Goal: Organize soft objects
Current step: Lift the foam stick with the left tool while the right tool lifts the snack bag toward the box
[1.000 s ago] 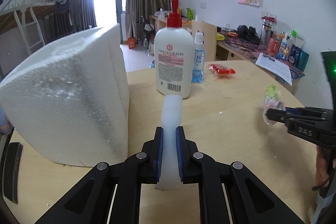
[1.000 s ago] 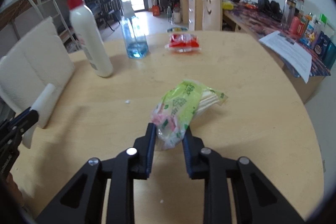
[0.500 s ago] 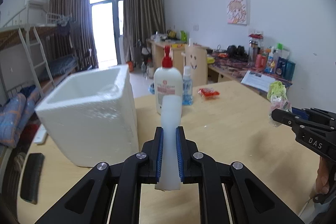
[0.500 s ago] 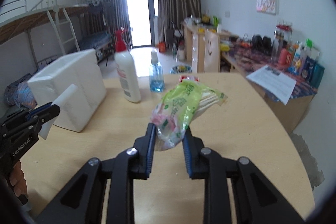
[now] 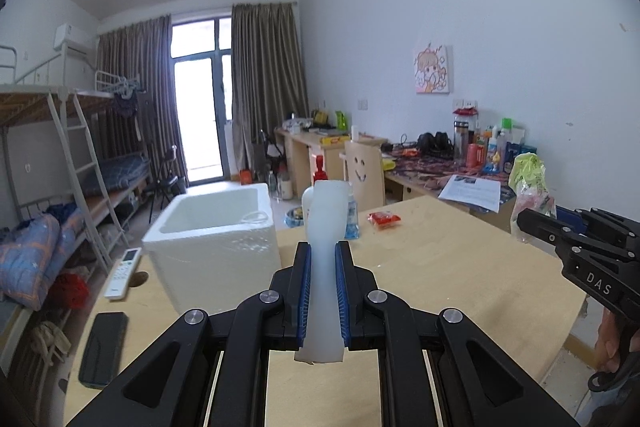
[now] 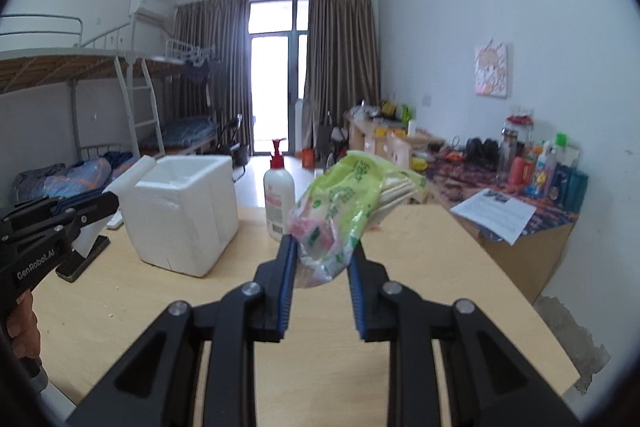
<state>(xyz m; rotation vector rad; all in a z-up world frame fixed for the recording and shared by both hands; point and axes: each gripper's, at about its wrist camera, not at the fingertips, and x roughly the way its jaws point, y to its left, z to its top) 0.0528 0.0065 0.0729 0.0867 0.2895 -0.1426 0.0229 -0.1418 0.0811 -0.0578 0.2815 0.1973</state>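
Observation:
My left gripper [image 5: 322, 249] is shut on a white foam strip [image 5: 325, 267] and holds it upright, high above the table. My right gripper [image 6: 322, 247] is shut on a green plastic packet [image 6: 340, 203], also held high. An open white foam box [image 5: 216, 243] stands on the wooden table [image 5: 440, 267], ahead and left of the left gripper; it also shows in the right wrist view [image 6: 184, 211]. The right gripper with its packet shows at the right of the left wrist view [image 5: 532, 223]. The left gripper shows at the left of the right wrist view [image 6: 108, 199].
A white pump bottle [image 6: 279, 203] and a blue bottle [image 5: 352, 219] stand behind the box. A red packet [image 5: 384, 219] lies at the far side. A black phone [image 5: 102, 347] and a white remote [image 5: 122, 273] lie at the table's left edge.
Both grippers have risen well above the table and pulled back, each keeping its object. The foam box's open top has come into view.

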